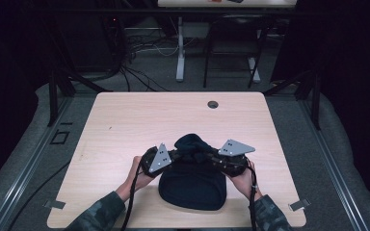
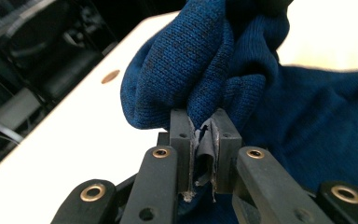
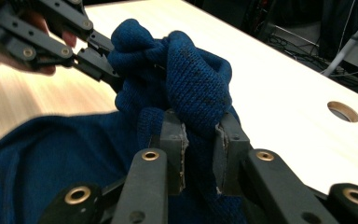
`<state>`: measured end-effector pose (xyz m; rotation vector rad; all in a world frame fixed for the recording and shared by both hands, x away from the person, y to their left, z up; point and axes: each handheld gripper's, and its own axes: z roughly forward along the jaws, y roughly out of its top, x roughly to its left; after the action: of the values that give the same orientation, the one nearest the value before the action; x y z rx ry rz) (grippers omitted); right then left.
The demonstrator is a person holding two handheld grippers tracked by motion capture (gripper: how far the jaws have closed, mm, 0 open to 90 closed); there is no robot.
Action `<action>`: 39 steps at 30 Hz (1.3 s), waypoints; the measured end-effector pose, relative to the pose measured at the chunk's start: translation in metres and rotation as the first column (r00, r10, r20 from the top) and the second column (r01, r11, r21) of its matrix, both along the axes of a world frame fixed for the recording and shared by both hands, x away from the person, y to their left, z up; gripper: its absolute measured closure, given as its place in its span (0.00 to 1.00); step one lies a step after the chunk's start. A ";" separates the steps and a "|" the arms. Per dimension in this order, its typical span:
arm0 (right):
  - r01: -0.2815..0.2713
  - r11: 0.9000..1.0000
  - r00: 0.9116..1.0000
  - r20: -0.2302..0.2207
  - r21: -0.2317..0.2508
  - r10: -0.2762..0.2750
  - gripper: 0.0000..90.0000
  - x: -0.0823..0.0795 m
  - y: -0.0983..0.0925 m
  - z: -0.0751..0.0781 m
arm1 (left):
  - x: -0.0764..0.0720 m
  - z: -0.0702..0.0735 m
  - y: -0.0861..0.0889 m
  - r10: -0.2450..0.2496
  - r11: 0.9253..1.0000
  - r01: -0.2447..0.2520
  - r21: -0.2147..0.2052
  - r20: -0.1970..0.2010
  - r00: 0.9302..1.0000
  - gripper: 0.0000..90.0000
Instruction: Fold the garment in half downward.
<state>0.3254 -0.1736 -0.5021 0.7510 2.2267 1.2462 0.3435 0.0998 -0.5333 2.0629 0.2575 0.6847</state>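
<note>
A dark blue knitted garment (image 1: pixel 192 185) lies near the front of the light wooden table (image 1: pixel 125 120), its far end bunched up into a raised lump. My left gripper (image 1: pixel 176 155) comes in from the left and is shut on a fold of that lump. In the left gripper view the knit (image 2: pixel 200 56) rises out of the pinched left gripper (image 2: pixel 205 122). My right gripper (image 1: pixel 209 156) comes in from the right, also shut on the bunched knit (image 3: pixel 191 79). The right gripper (image 3: pixel 200 126) has fabric packed between its pads, and the left gripper (image 3: pixel 107 70) grips the lump's other side.
A round cable hole (image 1: pixel 213 104) sits near the table's far edge. Bare tabletop surrounds the garment on the left, right and far sides. Beyond the table stand dark frames, cables and another desk's legs (image 1: pixel 180 53) on the floor.
</note>
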 end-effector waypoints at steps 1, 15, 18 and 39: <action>-0.014 1.000 1.000 -0.002 -0.007 0.014 0.84 -0.002 0.000 -0.002 | 0.000 0.000 0.000 0.000 1.000 0.000 0.000 0.000 1.000 0.92; -0.070 0.993 0.997 -0.049 -0.097 0.065 0.83 -0.026 -0.009 -0.026 | -0.025 -0.016 0.001 -0.049 0.998 0.052 0.041 -0.069 0.996 0.91; -0.068 0.991 0.997 -0.051 -0.113 0.063 0.83 -0.028 -0.010 -0.030 | -0.027 -0.018 0.000 -0.051 0.998 0.055 0.044 -0.090 0.995 0.91; -0.075 0.985 0.991 -0.118 -0.156 0.056 0.44 -0.045 -0.030 -0.025 | -0.024 0.011 0.044 -0.001 0.999 -0.009 -0.040 -0.259 0.966 0.29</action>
<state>0.2801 -0.2039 -0.5273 0.7071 2.4279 1.0622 0.3191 0.1434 -0.5228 2.1113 0.4212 0.4068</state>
